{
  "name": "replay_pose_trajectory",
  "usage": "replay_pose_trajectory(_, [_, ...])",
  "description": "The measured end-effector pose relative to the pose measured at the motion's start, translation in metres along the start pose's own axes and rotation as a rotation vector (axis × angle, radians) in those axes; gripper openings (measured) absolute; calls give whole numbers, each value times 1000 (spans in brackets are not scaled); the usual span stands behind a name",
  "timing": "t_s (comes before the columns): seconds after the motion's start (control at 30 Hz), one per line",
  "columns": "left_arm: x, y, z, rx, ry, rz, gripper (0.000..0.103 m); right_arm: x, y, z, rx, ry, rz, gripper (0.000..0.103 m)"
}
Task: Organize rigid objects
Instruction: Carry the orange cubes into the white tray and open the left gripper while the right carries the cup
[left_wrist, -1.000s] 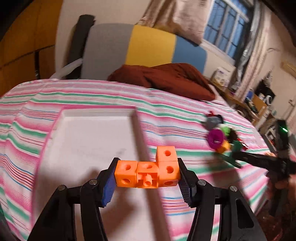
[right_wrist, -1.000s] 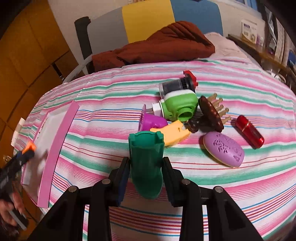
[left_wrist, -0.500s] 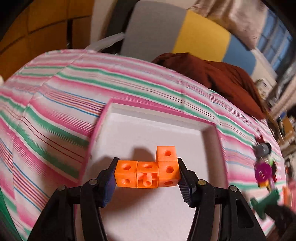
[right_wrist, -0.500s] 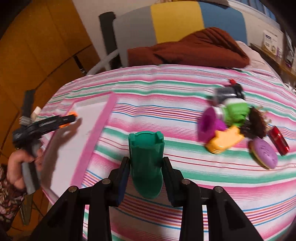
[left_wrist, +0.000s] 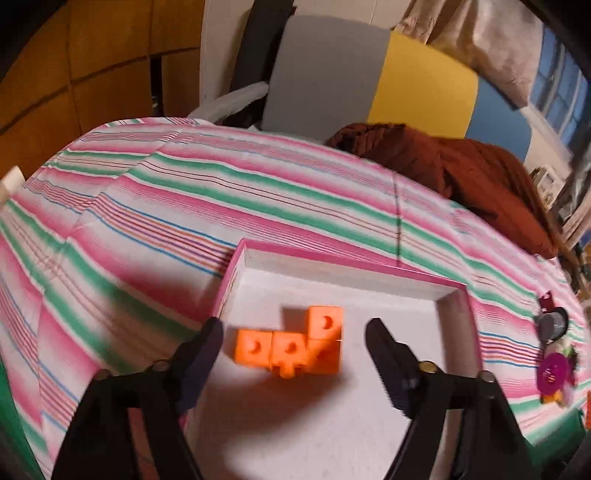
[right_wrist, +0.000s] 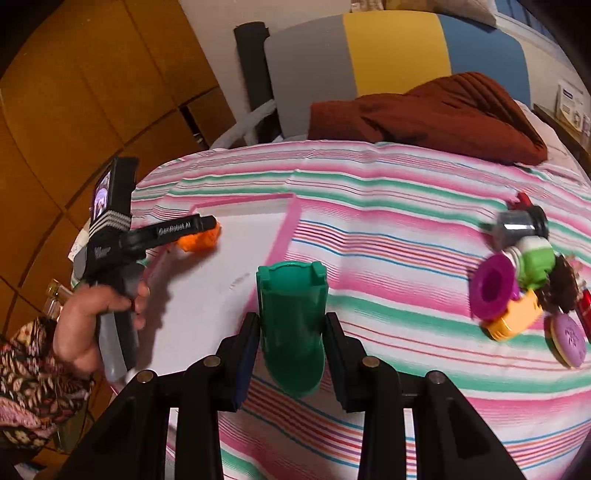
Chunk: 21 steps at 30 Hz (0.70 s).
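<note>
Orange plastic cube cluster (left_wrist: 291, 345) released into pink-rimmed white tray (left_wrist: 448, 291), left tool (left_wrist: 295, 354) opening; green plastic holder (right_wrist: 291, 321) clenched in right tool (right_wrist: 290, 332); toy pile (right_wrist: 528, 280) far right left unsorted.

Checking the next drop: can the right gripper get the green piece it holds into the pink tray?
Probably yes. The right gripper grips the green piece just beside the pink tray. The tray's near side looks bare; the orange blocks and left gripper sit at its far edge.
</note>
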<state>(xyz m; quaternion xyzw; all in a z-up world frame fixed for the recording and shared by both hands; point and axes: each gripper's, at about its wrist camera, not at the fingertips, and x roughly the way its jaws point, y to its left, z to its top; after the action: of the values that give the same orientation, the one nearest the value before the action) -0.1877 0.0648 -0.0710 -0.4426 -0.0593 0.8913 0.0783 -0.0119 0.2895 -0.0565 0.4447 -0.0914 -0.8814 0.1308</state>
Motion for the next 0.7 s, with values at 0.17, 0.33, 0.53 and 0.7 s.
replay_pose_trajectory(0.17, [-35, 14, -26, -27, -43, -25, 92, 11, 13, 10, -8, 9, 26, 35])
replay_pose_trajectory(0.33, [-63, 29, -58, -70, -47, -70, 96, 25, 31, 22, -26, 26, 57, 35])
replay_pose_trajectory(0.53, [-78, 35, -83, -91, -13, -120, 96, 51, 60, 44, -91, 46, 60, 35])
replay_pose_trajectory(0.7, [-86, 40, -95, -89, -11, -136, 96, 81, 73, 64, -115, 70, 21, 35])
